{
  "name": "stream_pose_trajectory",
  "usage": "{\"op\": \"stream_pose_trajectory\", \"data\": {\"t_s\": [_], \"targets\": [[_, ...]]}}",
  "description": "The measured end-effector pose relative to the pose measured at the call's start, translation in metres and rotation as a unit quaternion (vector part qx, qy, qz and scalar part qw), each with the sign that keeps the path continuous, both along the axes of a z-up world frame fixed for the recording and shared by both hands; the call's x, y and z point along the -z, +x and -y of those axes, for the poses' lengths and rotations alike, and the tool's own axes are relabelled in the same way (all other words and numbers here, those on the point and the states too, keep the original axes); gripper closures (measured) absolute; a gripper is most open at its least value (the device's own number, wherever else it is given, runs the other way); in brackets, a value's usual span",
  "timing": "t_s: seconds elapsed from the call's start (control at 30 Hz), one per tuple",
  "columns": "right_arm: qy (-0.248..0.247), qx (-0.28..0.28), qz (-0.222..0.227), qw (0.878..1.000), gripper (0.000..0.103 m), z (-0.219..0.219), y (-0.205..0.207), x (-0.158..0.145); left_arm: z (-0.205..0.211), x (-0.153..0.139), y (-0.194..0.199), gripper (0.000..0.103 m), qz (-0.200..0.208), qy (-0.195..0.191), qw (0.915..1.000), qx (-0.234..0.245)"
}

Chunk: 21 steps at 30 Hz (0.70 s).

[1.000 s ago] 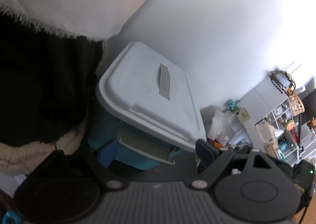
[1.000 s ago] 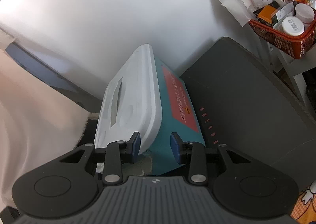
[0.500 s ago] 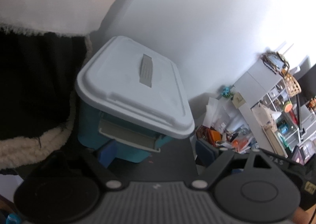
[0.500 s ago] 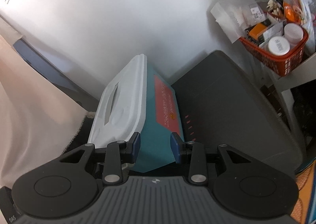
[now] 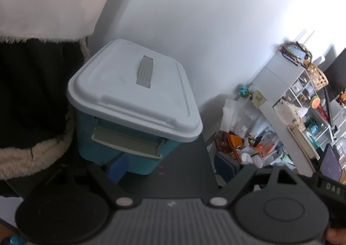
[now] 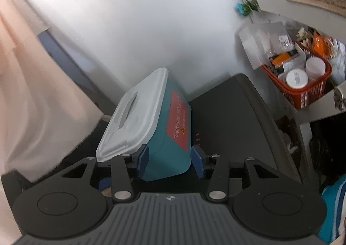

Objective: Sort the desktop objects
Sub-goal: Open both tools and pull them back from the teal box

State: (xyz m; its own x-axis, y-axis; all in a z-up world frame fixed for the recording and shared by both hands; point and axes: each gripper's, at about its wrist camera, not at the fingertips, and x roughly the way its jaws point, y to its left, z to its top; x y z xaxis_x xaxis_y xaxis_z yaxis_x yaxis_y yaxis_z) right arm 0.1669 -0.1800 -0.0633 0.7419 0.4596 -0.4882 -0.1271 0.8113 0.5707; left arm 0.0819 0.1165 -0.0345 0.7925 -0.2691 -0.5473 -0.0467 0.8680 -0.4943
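Note:
A teal storage box with a white lid stands on a dark mat against the white wall. A grey handle lies flat on its lid, and a red label is on one side. My left gripper is open wide just short of the box. Its left pad overlaps the box's lower front edge, and its right pad is off to the side. My right gripper has its jaws opening. The box's near end shows between its blue pads, and I see no pad pressing on it.
An orange basket of jars and packets sits on a shelf to the right. A white cubby shelf unit holds trinkets. A pale curtain hangs at the left, and a dark fleece-lined garment is beside the box.
Both views have rolled and slid sideways, so the box sits further left in the left wrist view. The right gripper's jaws have spread wider. The left jaws kept their width.

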Motion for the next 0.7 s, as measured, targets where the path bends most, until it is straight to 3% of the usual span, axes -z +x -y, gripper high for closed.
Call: {"op": "stream_pose_trajectory", "data": {"t_s": [0.27, 0.43, 0.7], "targets": [[-0.029, -0.028, 0.058, 0.998, 0.019, 0.007, -0.022, 0.011, 0.011, 0.005, 0.001, 0.015, -0.005, 0.026, 0.9997, 0.002], [-0.032, -0.018, 0.062, 0.997, 0.018, 0.017, -0.028, 0.035, 0.018, 0.012, 0.007, 0.015, -0.013, 0.042, 0.9990, -0.006], [-0.043, -0.004, 0.087, 0.995, 0.016, 0.024, -0.017, 0.040, 0.035, 0.020, 0.015, 0.015, -0.025, 0.070, 0.9972, -0.001]]}}
